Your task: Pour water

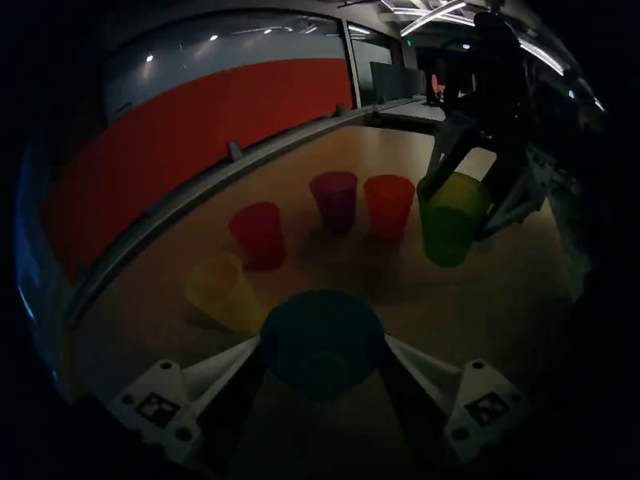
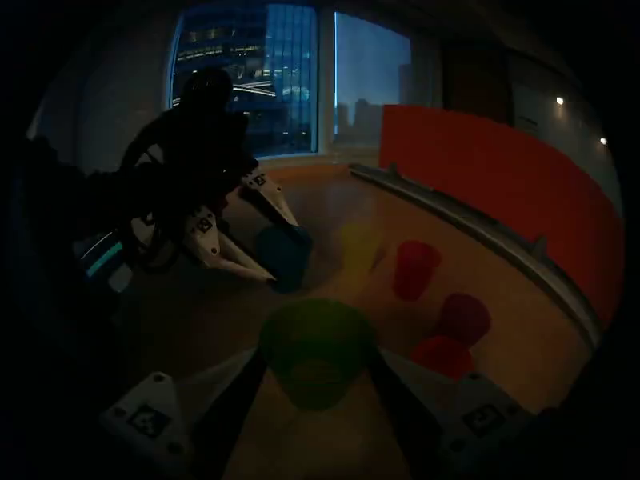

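In the left gripper view my left gripper [image 1: 322, 346] is shut on a dark blue cup [image 1: 322, 340] held upright close to the camera. Across the wooden table, the right gripper [image 1: 458, 212] holds a green cup [image 1: 450, 216], slightly tilted. In the right gripper view my right gripper [image 2: 316, 360] is shut on that green cup [image 2: 316, 348], its mouth facing the camera. Farther off, the left gripper [image 2: 282, 256] grips the blue cup [image 2: 284, 256], with a person's dark shape behind it.
On the table [image 1: 480, 304] stand a yellow cup [image 1: 220, 292], a red cup [image 1: 258, 234], a purple cup [image 1: 335, 200] and an orange-red cup [image 1: 389, 206]. A red wall panel [image 1: 184, 136] and a rail run along the table's far edge. Windows [image 2: 264, 80] lie behind the person.
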### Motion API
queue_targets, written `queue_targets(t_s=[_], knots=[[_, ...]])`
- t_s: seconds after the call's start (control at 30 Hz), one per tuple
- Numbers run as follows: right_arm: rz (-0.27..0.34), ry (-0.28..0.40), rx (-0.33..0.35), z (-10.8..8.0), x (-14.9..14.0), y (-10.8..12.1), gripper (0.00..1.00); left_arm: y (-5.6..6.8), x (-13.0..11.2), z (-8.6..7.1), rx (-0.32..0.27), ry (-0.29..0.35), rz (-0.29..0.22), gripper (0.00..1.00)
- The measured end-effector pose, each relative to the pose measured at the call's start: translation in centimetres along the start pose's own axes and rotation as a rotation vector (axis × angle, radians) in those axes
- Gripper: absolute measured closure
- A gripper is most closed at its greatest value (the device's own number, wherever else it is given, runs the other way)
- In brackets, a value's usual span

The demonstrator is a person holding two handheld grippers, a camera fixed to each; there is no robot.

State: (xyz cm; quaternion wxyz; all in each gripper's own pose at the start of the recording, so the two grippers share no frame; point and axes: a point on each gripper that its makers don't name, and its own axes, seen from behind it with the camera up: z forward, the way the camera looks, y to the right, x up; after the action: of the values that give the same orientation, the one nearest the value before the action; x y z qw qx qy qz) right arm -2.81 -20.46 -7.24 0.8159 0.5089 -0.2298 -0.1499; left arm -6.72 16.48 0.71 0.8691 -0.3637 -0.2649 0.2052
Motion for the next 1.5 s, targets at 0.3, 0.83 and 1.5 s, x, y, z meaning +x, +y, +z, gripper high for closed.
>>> queue_targets(t_s=[0.3,0.83,1.5], knots=[[0.005,-0.016,0.003,0.8,-1.0,0.2,0.0,0.2,-0.8,1.3,-0.023,-0.01,-0.014,0.12],[0.009,-0.025,-0.004,1.3,-1.6,0.5,0.0,0.2,-2.0,1.9,-0.032,-0.02,-0.035,0.11],[0.006,-0.034,-0.01,1.6,-2.0,0.4,0.0,-0.1,-3.9,1.7,-0.039,-0.065,-0.057,0.1]])
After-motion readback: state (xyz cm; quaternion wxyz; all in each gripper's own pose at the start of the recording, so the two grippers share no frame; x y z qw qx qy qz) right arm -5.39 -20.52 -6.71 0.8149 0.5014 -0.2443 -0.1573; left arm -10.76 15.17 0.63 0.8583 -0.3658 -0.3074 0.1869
